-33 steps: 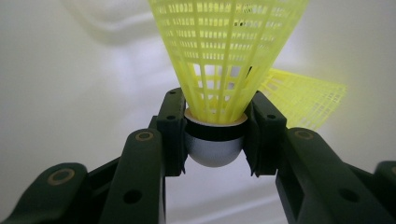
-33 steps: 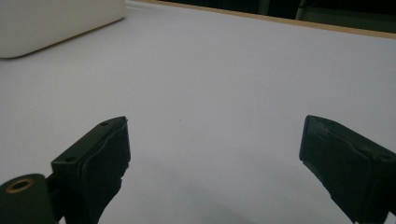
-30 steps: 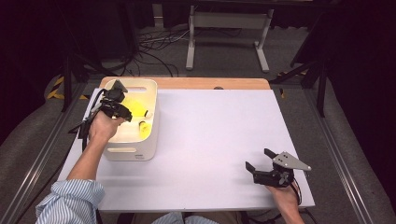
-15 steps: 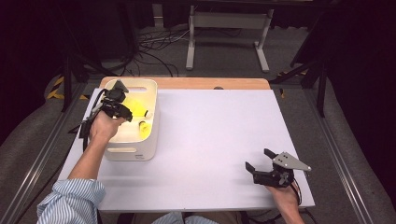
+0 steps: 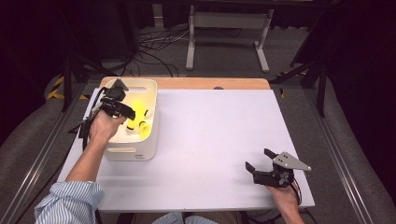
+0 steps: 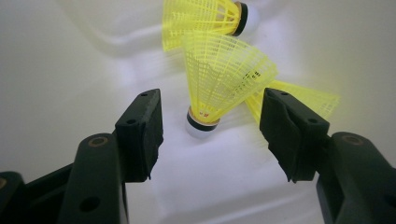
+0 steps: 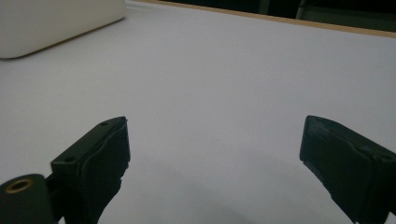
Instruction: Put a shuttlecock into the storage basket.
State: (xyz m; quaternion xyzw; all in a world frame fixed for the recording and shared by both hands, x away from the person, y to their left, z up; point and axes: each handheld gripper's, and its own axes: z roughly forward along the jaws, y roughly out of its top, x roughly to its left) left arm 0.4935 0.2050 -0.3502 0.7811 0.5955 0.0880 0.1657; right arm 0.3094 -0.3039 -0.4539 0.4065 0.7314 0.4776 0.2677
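Shuttlecocks: three yellow shuttlecocks are seen inside the white bin (image 5: 135, 151), at the left side of the table (image 5: 224, 140).
Middle shuttlecock (image 6: 224, 79): it is stood on its white round tip on the bin floor, with its yellow net skirt opened upward and tilted a little.
Far shuttlecock (image 6: 205, 16): it is laid on its side close to the bin wall, with its white tip and black band turned to the right in the left gripper view.
Third shuttlecock (image 6: 303, 98): it is partly hidden behind the middle one, and its tip cannot be seen.
Left hand-held gripper (image 6: 212, 123): it is held down into the bin, with its jaws spread apart on either side of the middle shuttlecock. Nothing is touched by the jaws.
Left hand (image 5: 105, 126): it is placed over the near left part of the bin, and a blue striped sleeve (image 5: 70, 203) is seen at the elbow.
Right hand-held gripper (image 5: 261, 161): it is held low over the bare near right part of the table, well apart from the bin. Its jaws are spread wide and nothing is held between them.
Table top: a white sheet is laid over it, and a wood edge (image 5: 210, 83) is seen at the far side.
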